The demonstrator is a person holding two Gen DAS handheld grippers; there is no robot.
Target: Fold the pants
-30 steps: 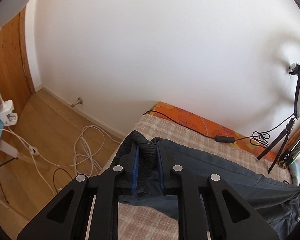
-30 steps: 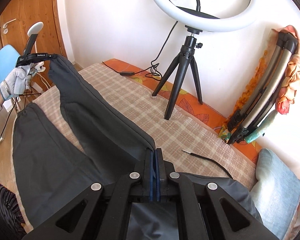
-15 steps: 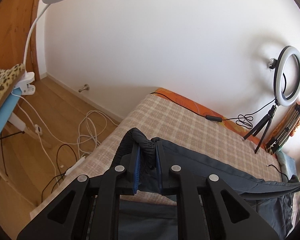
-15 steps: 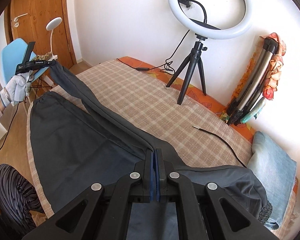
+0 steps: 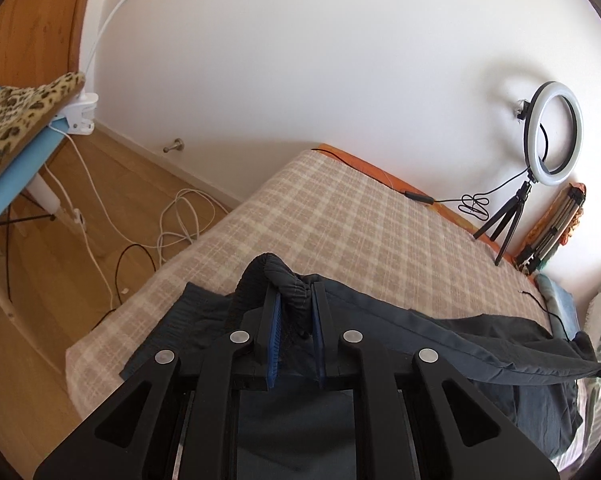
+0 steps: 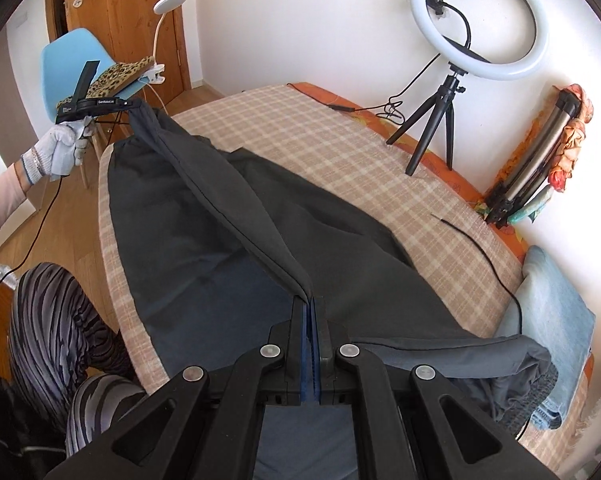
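Dark grey pants lie spread on a checked bed cover, one long fold of cloth stretched taut above the rest. My left gripper is shut on a bunched elastic cuff of the pants; in the right wrist view that same left gripper shows at the upper left, held by a white-gloved hand. My right gripper is shut on the other end of the taut fold. A gathered elastic end hangs at the right.
A ring light on a black tripod stands on the bed by the wall, with a black cable and folded jeans near it. A blue chair with a leopard cushion, floor cables and the person's striped legs are at the left.
Both grippers have drawn back toward the near side of the bed, pulling the pants with them. More of the checked cover now shows beyond the cloth.
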